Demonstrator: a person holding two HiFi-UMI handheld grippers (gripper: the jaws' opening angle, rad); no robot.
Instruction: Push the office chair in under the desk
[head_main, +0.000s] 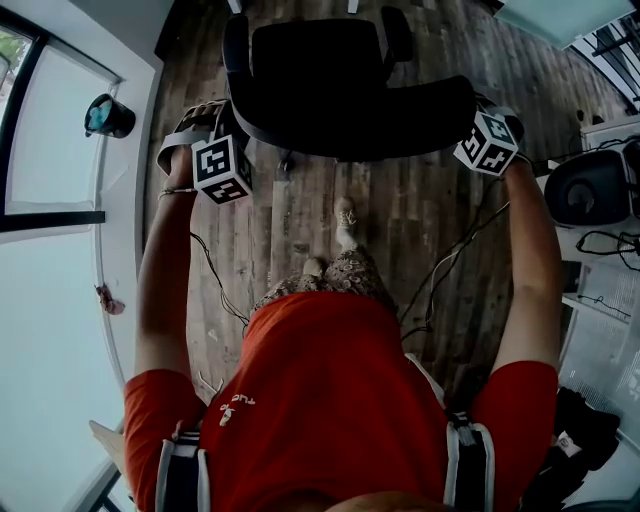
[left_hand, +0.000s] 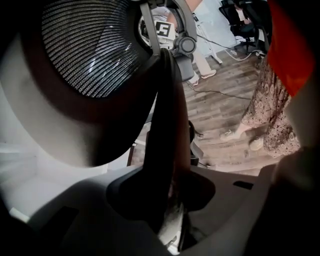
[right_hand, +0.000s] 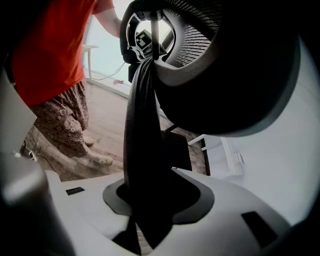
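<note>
Chair, a black mesh-backed office chair (head_main: 330, 70) on wood floor (head_main: 420, 220), stands just far of the person (head_main: 330, 400), backrest rim (head_main: 350, 145) running left-right, left gripper (left_hand: 172, 200) clamped on its left end, right gripper (right_hand: 145, 210) on its right, both equally near.

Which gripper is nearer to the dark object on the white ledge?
Left. The left gripper clamps the chair back on the side facing the dark object; the right gripper, the far side.

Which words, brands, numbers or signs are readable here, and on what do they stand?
Red shirt: small white logo, too blurred to read.
Left tool's cube, right tool's cube: square marker patterns only, no words.
Office chair: no print visible.
</note>
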